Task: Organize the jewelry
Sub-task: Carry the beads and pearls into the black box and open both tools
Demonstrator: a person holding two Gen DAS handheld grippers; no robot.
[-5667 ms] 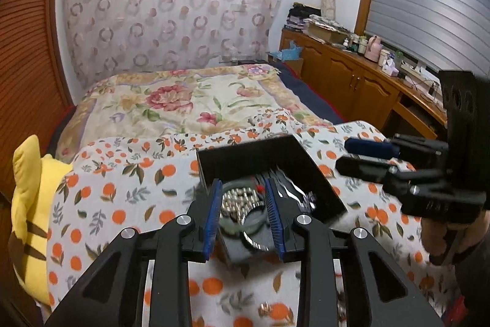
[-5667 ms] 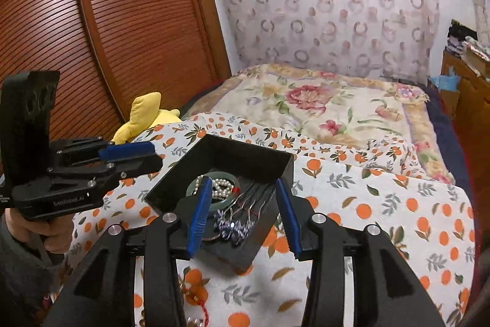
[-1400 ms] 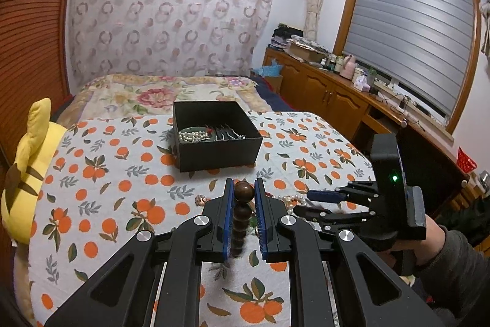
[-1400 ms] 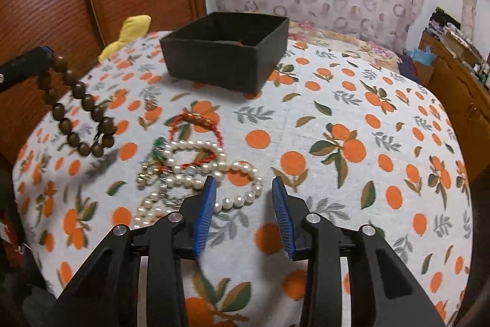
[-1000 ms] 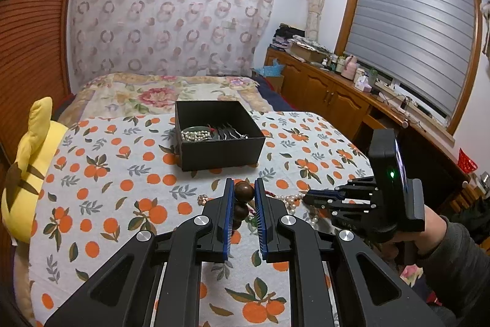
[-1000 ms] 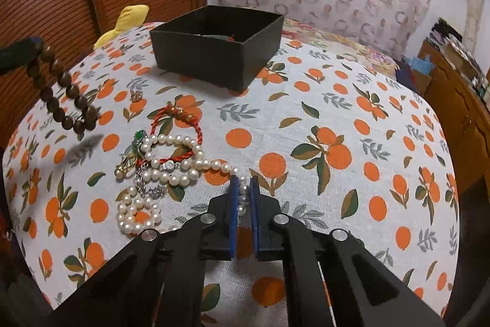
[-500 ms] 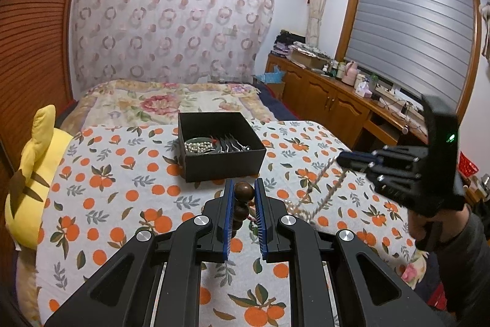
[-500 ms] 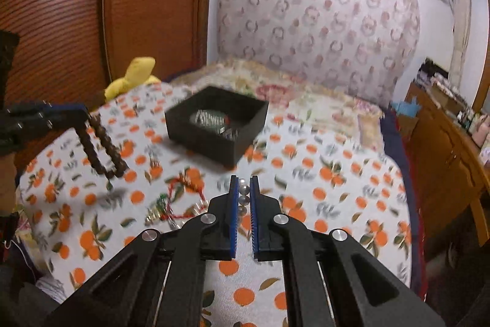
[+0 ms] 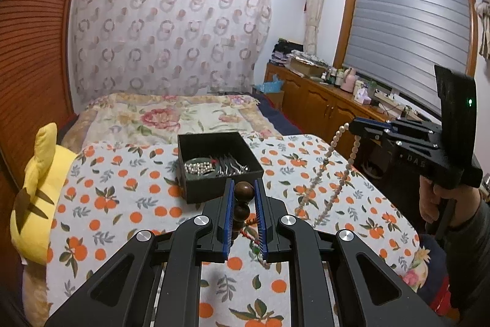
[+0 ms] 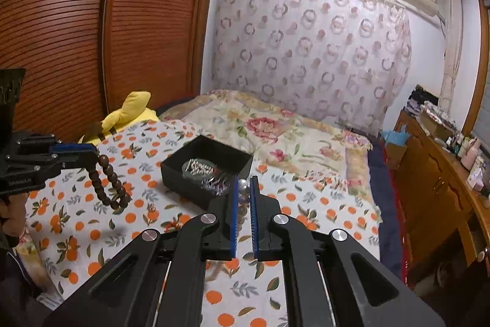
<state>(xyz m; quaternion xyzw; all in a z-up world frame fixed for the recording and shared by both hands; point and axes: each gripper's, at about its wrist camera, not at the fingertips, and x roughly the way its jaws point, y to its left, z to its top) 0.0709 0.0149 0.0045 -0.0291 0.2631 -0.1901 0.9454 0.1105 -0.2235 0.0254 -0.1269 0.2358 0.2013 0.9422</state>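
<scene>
At nine o'clock in the right wrist view, the left gripper (image 10: 92,153) has its jaws clamped on a brown wooden bead bracelet (image 10: 108,184), which hangs in a loop above the orange-print cloth (image 9: 128,204). Toward twelve o'clock of that view's middle, the black jewelry box (image 10: 205,170) sits on the cloth with silver pieces inside. At three o'clock in the left wrist view, the right gripper (image 9: 355,123) has its jaws closed on a pearl necklace (image 9: 324,173) dangling down to the cloth.
</scene>
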